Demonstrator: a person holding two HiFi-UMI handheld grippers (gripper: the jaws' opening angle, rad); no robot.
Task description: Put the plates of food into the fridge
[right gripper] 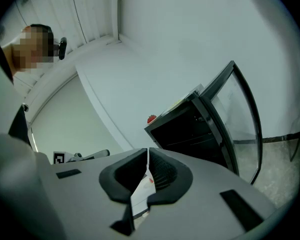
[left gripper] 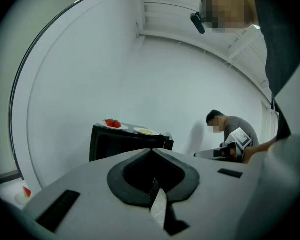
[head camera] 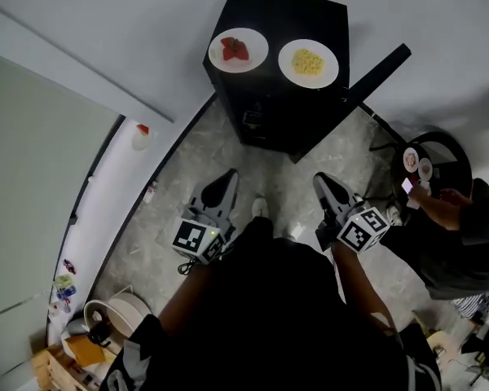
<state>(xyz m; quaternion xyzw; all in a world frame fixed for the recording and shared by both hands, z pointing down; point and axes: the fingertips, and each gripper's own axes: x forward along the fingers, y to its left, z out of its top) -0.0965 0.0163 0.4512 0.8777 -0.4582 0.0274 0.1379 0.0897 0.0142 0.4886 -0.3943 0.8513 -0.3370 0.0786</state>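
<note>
Head view: the black mini fridge (head camera: 285, 112) sits at the far end of the stone floor (head camera: 285, 177), with its door (head camera: 376, 75) swung out to the right. Both plates are on top of it, not inside. The plate of strawberries (head camera: 238, 50) is on the left and the plate of yellow noodles (head camera: 308, 63) is on the right. The left gripper (head camera: 228, 176) and right gripper (head camera: 320, 179) hang close to the person's body, well apart from the fridge. Off to the right a second person (head camera: 464, 226) sits by a round black table (head camera: 444, 149). Far left, a small dish with something red (head camera: 141, 135) lies by the white wall.

Left gripper view: the jaws are pressed together with nothing between them. Past them you can see the fridge with both plates on top.

Right gripper view: these jaws are also closed to a hairline slit and hold nothing. Ahead is the fridge's dark open interior, with the glass door standing just right of the opening.
</note>
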